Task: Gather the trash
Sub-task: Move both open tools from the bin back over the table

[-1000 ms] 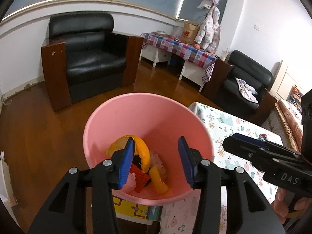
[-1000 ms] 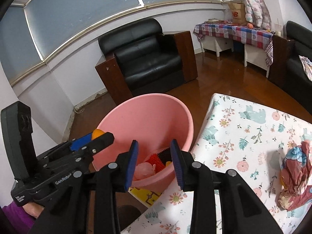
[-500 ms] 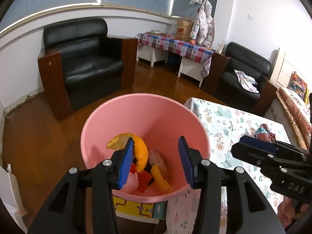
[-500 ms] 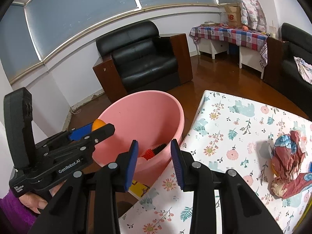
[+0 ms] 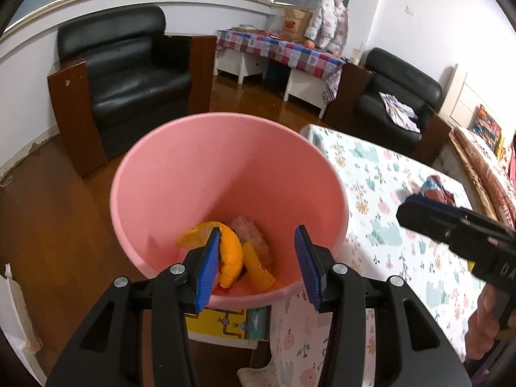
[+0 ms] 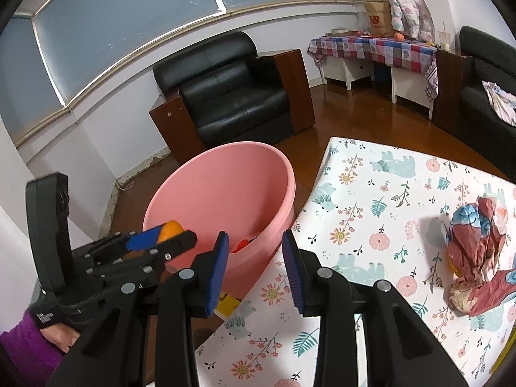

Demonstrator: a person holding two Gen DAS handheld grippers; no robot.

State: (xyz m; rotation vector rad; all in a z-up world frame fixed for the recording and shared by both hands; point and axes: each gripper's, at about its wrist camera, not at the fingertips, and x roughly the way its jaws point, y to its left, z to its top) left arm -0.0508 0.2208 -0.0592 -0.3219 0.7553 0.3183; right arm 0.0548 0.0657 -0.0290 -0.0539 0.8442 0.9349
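1. We hold the left gripper [image 5: 256, 259] above the pink bin [image 5: 200, 148]. Its blue-padded jaws stand apart. A piece of orange peel [image 5: 229, 253] touches the inner face of the left pad; we cannot tell whether it clings to the pad or lies in the bin.

2. The bin holds further trash: a second orange strip [image 5: 256, 266], a pale crumpled piece [image 5: 250, 232], and a red piece seen from the right wrist camera [image 6: 242, 244].

3. The bin stands on the wooden floor [image 5: 54, 225], just beside the left edge of the table [image 6: 371, 225], which carries a floral cloth. A yellow printed box [image 5: 222, 322] lies under the bin's near side.

4. We hold the right gripper [image 6: 255, 272] over the near left corner of the table, jaws spread and nothing between them.

5. The remaining trash, a crumpled red-and-blue paper wrapper [image 6: 477, 251], lies on the cloth near the right edge of the table, well apart from the right gripper. A small orange scrap [image 6: 454, 266] touches its left side.

6. A black leather armchair [image 6: 232, 90] stands beyond the bin against the wall.
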